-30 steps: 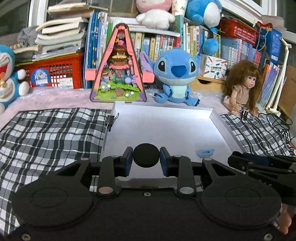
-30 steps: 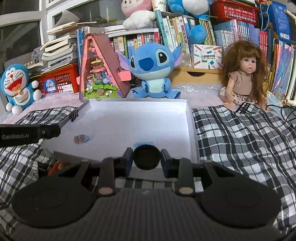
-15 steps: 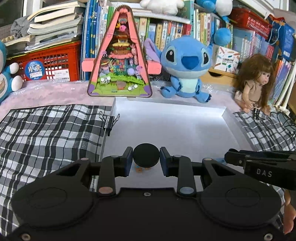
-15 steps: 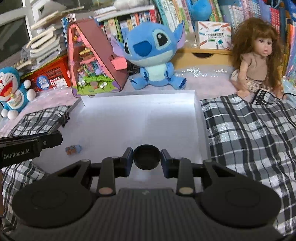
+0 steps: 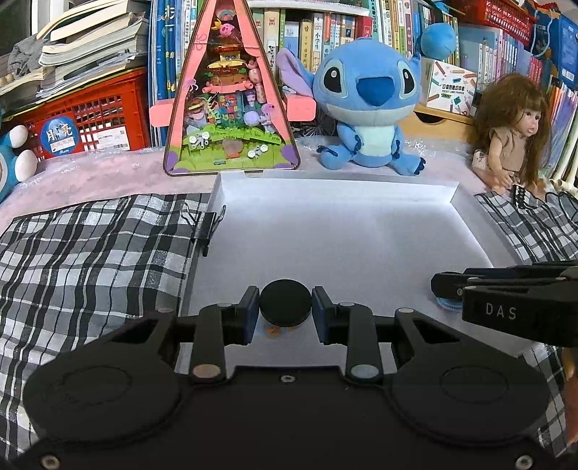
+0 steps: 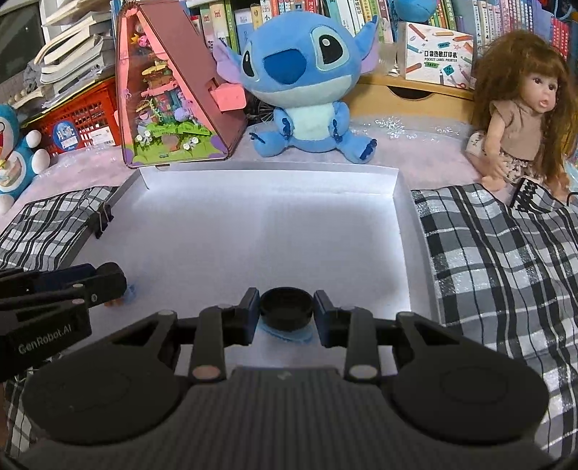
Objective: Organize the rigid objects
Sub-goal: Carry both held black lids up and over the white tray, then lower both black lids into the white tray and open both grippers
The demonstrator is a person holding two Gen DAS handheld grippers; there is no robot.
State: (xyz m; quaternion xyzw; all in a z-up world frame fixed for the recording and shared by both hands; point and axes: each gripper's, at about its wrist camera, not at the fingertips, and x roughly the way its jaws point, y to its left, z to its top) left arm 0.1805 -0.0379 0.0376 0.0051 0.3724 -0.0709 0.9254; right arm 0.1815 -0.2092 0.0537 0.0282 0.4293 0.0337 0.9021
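Only right view (image 6: 287, 334) shows blue piece, perhaps.

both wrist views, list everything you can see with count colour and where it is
white tray: one, white, centre of the checked cloth
checked cloth: black and white, on both sides of the tray
binder clip: one, black, on the tray's left wall
black discs: two, one between each tool's fingers
small pieces on the tray floor: two, an orange one under the left tool, a light blue one under the right tool
triangular diorama: one, pink frame, behind the tray
blue plush: one, behind the tray
doll: one, brown hair, back right
red crate: one, back left
books: many, mixed colours, along the back
left tool: black, closed on a disc
right tool: black, closed on a disc
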